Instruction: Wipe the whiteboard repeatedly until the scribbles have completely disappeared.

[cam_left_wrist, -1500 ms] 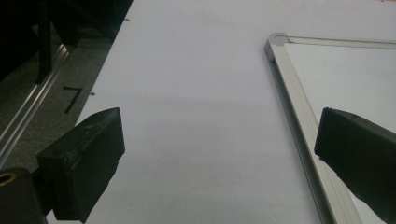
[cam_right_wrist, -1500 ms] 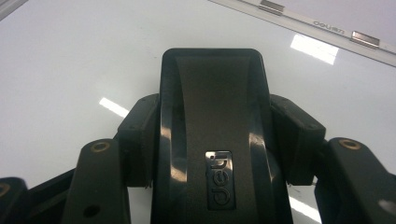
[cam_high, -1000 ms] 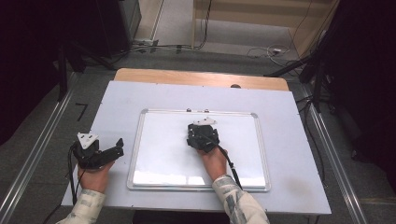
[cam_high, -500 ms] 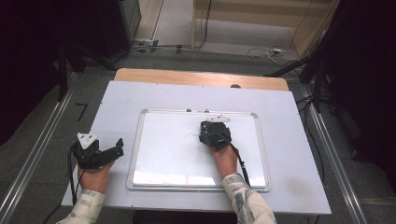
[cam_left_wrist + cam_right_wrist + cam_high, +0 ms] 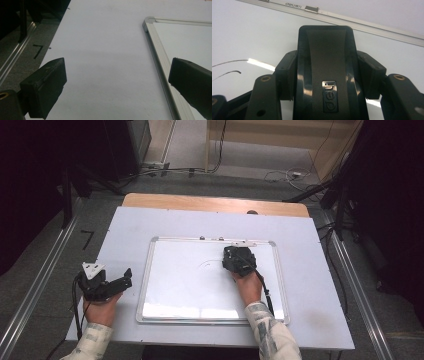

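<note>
A whiteboard (image 5: 185,290) with a silver frame lies flat on the white table (image 5: 125,230). My right gripper (image 5: 239,260) rests on its upper right part, shut on a black board eraser (image 5: 325,45) that is pressed between both fingers (image 5: 287,72). Thin curved pen marks (image 5: 229,65) remain on the board just left of the eraser, faintly visible in the high view as pen marks (image 5: 207,264). My left gripper (image 5: 125,279) sits on the table left of the board, open with nothing in it. Its wide-apart jaws frame the board's corner (image 5: 150,21).
A wooden strip (image 5: 210,204) runs along the table's far edge. Metal rails (image 5: 40,270) flank the table on the floor, and cables (image 5: 280,175) lie beyond it. Bare table surrounds the board on every side.
My right gripper has slid the eraser to the right across the upper part of the board. The left gripper has stayed in place.
</note>
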